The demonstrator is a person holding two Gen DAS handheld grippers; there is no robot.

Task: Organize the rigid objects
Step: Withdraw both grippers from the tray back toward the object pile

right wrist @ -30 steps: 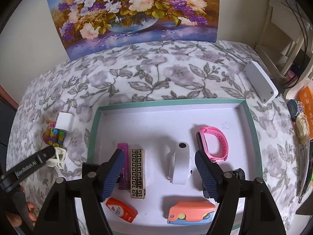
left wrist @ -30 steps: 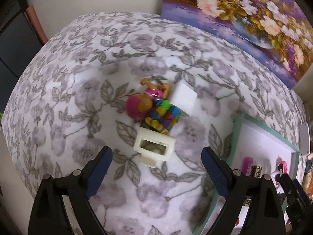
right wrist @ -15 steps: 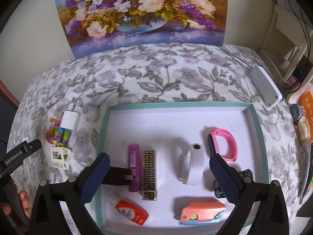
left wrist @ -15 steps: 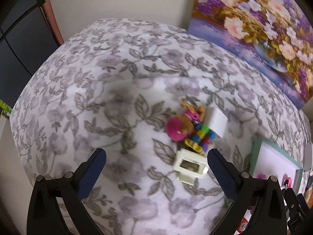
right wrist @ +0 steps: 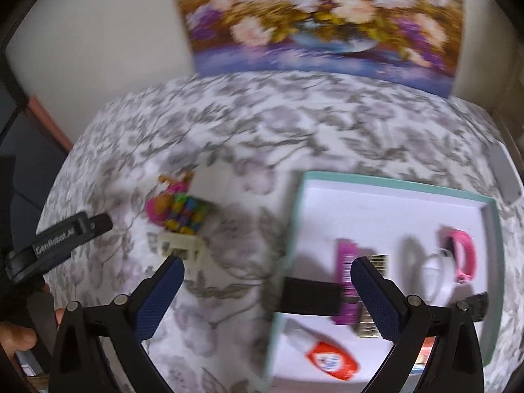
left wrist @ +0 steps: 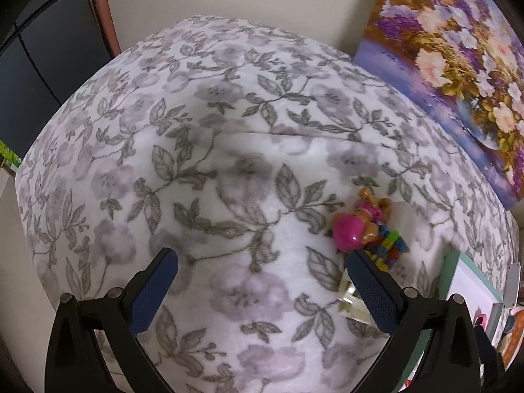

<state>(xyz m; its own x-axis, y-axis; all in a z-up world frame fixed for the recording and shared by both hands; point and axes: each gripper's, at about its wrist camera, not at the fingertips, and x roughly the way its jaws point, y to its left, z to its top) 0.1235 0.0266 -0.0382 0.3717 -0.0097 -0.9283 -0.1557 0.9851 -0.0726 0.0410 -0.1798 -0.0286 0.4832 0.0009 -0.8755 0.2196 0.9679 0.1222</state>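
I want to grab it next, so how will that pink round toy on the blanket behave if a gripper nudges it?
The pink toy looks round and glossy, so it may roll or slip from the pads. It rests on a soft blanket against the colourful blocks, which may limit rolling.

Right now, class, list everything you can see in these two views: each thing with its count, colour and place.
Tray: one, white with teal rim, on the bedspread at right.
Toy figure: one, pink and tan, left of the tray.
Bead block: one, multicoloured, touching the figure.
Cream plastic frame: one, in front of the block.
White box: one, behind the block.
Watch band: one, pink, in the tray at right.
Purple bar: one, mid-tray.
Orange-and-white packet: one, at the tray's near edge.
Floral painting: one, against the wall.
Floral bedspread: one, grey on white.
Left gripper: open, empty.
Right gripper: open, empty.
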